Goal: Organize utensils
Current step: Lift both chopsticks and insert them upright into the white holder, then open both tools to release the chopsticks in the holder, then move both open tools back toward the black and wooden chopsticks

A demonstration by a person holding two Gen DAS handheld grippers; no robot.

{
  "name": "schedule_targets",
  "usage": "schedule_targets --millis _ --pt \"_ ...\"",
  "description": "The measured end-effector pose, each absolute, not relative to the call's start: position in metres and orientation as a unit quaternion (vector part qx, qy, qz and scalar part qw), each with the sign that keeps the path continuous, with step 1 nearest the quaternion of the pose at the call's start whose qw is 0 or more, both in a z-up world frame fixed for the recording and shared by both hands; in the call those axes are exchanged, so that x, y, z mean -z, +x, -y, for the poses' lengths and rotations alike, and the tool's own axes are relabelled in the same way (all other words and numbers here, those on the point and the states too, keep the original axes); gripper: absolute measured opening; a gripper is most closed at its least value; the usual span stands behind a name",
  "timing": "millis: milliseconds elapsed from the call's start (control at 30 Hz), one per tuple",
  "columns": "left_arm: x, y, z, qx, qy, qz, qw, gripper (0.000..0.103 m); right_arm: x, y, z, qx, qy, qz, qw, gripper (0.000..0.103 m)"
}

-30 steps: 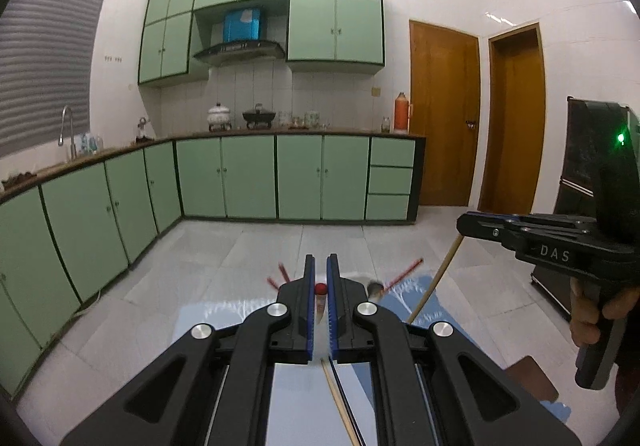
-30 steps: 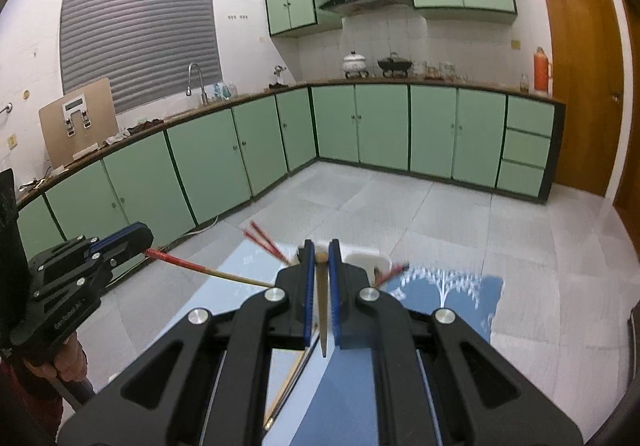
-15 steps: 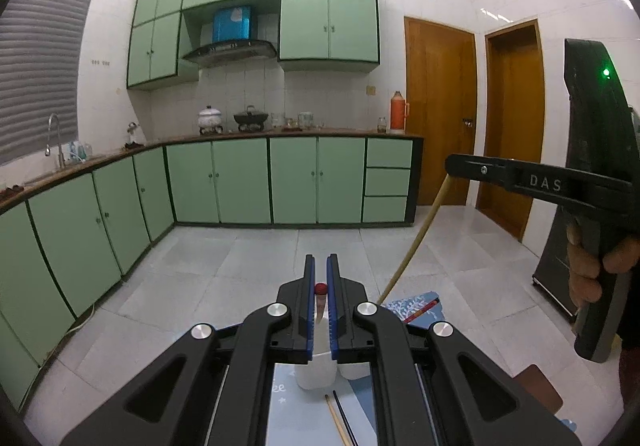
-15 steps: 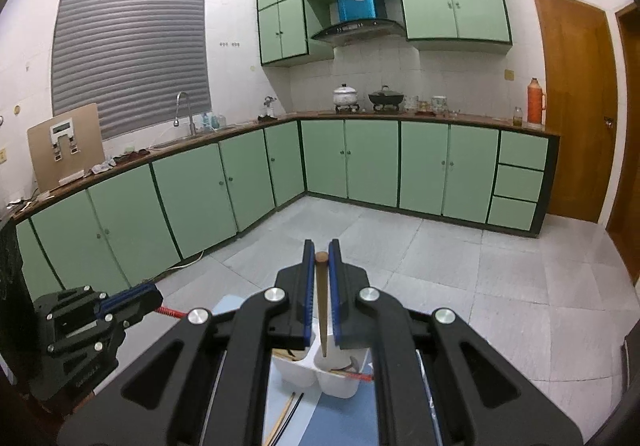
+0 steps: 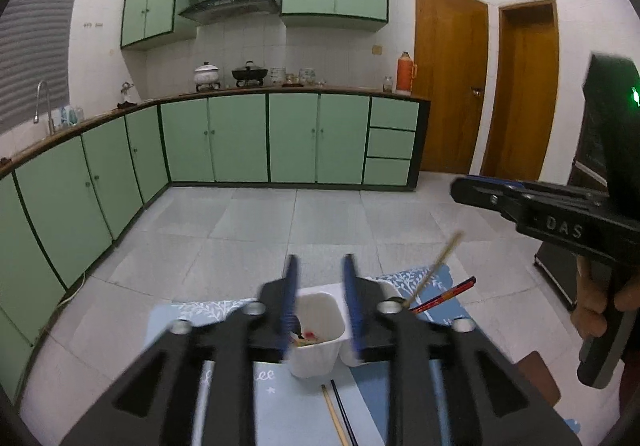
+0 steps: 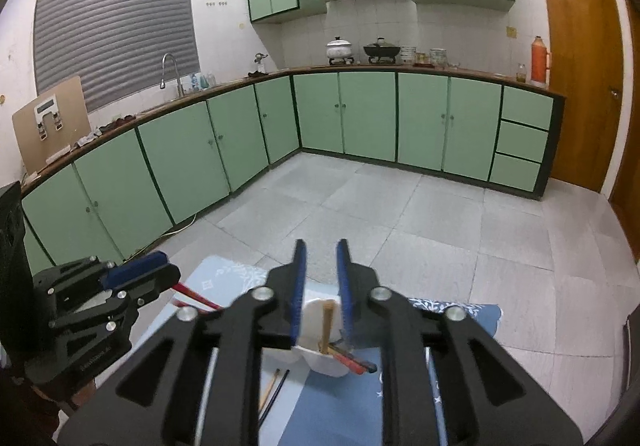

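A white two-cup utensil holder (image 5: 316, 330) stands on a blue patterned mat (image 5: 224, 386). My left gripper (image 5: 319, 298) is open and empty above its left cup, where red-tipped chopstick ends lie. My right gripper (image 6: 321, 286) is open above the holder (image 6: 324, 362); a bamboo chopstick (image 6: 326, 326) stands in the cup below, free of the jaws, beside red chopsticks (image 6: 352, 360). In the left wrist view the bamboo chopstick (image 5: 434, 270) and a red one (image 5: 448, 292) lean out of the right cup.
A bamboo and a black chopstick (image 5: 338, 414) lie on the mat in front of the holder, also seen in the right wrist view (image 6: 274, 390). Green cabinets (image 6: 360, 113) line the far walls. A brown board (image 5: 536, 378) lies at the right.
Both grippers have opened. The left let go of its red-tipped chopstick and the right let go of the bamboo one; both now rest in the holder.
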State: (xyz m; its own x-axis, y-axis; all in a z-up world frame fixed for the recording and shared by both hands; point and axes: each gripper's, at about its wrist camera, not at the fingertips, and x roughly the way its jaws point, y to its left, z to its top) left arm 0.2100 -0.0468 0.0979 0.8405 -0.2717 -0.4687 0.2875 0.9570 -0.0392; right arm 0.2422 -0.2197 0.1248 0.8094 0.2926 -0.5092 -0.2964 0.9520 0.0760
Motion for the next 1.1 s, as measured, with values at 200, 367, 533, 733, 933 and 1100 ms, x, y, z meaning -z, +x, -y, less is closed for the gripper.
schedule_targets --millis 200,367,533,733,933,1100 --pt "-0.110 0.188 0.034 0.129 0.009 -0.213 0.969 0.041 -0.132 0.218 0.238 -0.128 -0.005 -0.241 0.962 0.038" --pt "-0.116 0.159 0.022 0.113 -0.001 -0.189 0.975 0.055 -0.126 0.184 0.254 -0.103 0.003 -0.217 0.971 0.074" --pt "-0.099 0.127 0.015 0.102 -0.004 -0.187 0.977 0.067 -0.102 0.150 0.264 -0.086 0.025 -0.215 0.973 0.090" --pt "-0.058 0.107 0.011 0.103 -0.020 -0.224 0.969 0.080 -0.061 0.120 0.257 -0.083 0.037 -0.247 0.965 0.096" --pt "-0.014 0.089 0.012 0.092 -0.016 -0.252 0.963 0.084 -0.016 0.098 0.242 -0.080 0.030 -0.282 0.956 0.096" --pt "0.017 0.076 0.008 0.088 -0.010 -0.274 0.958 0.084 0.012 0.086 0.233 -0.078 0.032 -0.302 0.949 0.096"
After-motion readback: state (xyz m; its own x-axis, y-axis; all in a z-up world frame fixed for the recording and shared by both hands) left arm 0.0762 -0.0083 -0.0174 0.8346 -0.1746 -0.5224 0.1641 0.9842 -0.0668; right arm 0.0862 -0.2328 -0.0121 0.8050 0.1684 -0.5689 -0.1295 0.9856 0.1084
